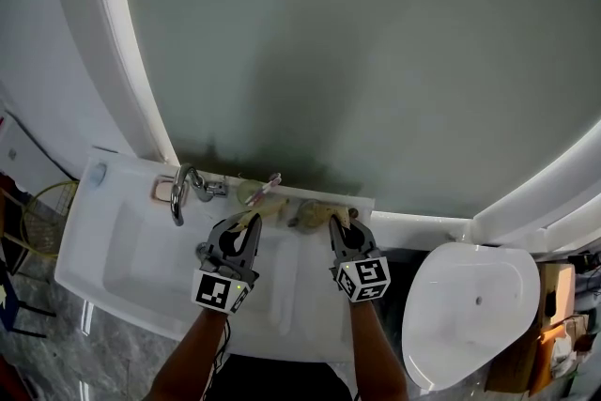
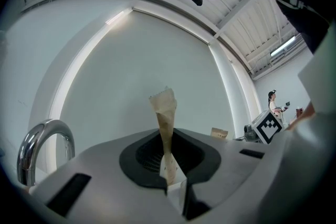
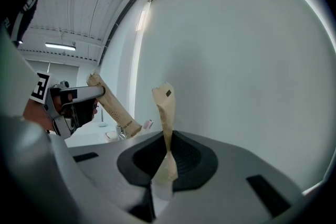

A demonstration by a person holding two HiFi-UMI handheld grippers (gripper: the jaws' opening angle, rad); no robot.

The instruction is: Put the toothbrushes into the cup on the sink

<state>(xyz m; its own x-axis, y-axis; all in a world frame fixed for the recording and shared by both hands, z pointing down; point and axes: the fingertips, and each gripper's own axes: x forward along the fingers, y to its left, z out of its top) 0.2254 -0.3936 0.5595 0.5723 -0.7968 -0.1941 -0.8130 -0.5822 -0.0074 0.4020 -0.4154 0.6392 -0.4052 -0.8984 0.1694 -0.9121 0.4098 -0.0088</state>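
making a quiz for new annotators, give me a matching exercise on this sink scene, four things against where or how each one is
Things:
1. faucet
2. toilet
3. pink toothbrush
4. left tool

Places or states:
a. shut on a brown paper packet
b. stands in the cup
c. to the right of the sink
d. at the sink's back edge, left of the cup

Pairs: 1-d, 2-c, 3-b, 4-a
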